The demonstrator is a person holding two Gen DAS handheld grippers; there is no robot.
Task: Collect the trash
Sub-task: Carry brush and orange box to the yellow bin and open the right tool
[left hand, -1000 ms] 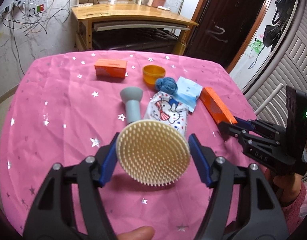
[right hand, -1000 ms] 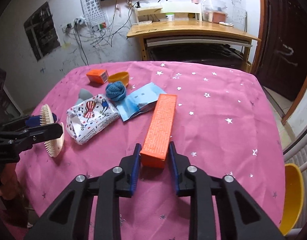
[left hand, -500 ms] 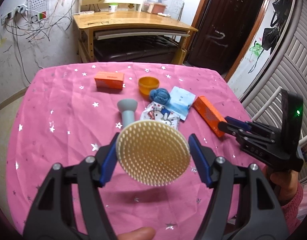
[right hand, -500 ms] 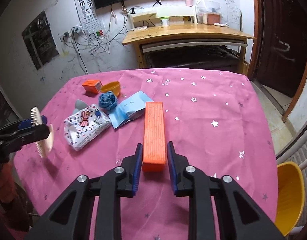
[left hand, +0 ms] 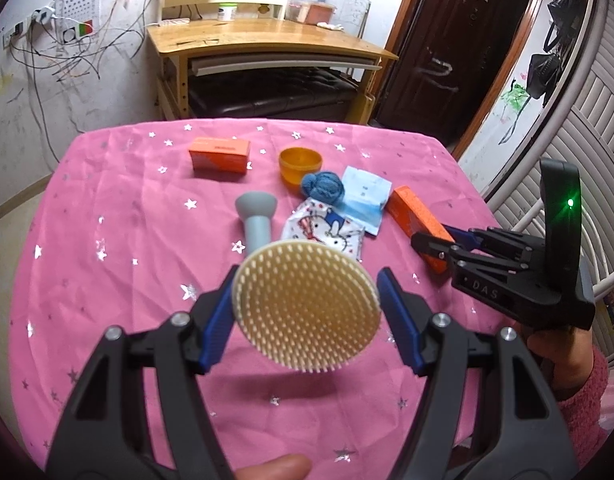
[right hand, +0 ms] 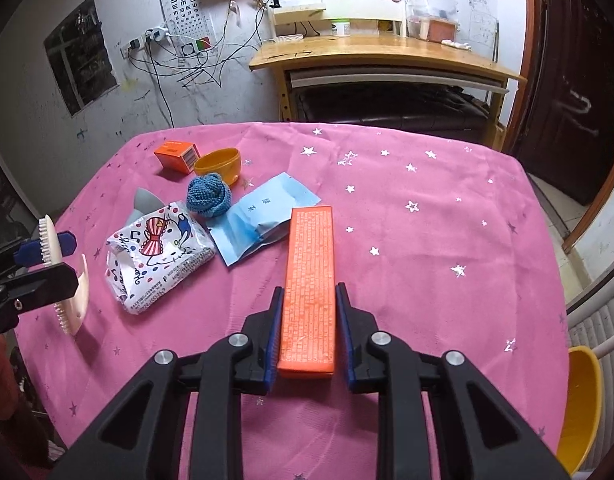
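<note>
A long orange box (right hand: 311, 248) lies on the pink star cloth, its near end between my right gripper's (right hand: 309, 292) blue pads. The jaws are closing and both pads touch the box's sides. In the left wrist view the same box (left hand: 411, 208) sits at the right, with the right gripper (left hand: 439, 236) on its end. My left gripper (left hand: 307, 308) is shut on a round cream bristle brush (left hand: 307, 304), held above the cloth. The right wrist view shows that brush (right hand: 63, 276) edge-on at the far left.
On the table (right hand: 427, 220) lie a cartoon-print tissue pack (right hand: 159, 256), a blue yarn ball (right hand: 209, 196), a light blue packet (right hand: 267, 212), an orange bowl (right hand: 219, 164), a small orange box (right hand: 175, 154) and a grey funnel-shaped piece (left hand: 257, 216). A yellow seat (right hand: 579, 400) stands at the right.
The long orange box has turned from slanted to straight between the right jaws and sits deeper in them; the jaws have narrowed onto it. The left gripper still holds the brush.
</note>
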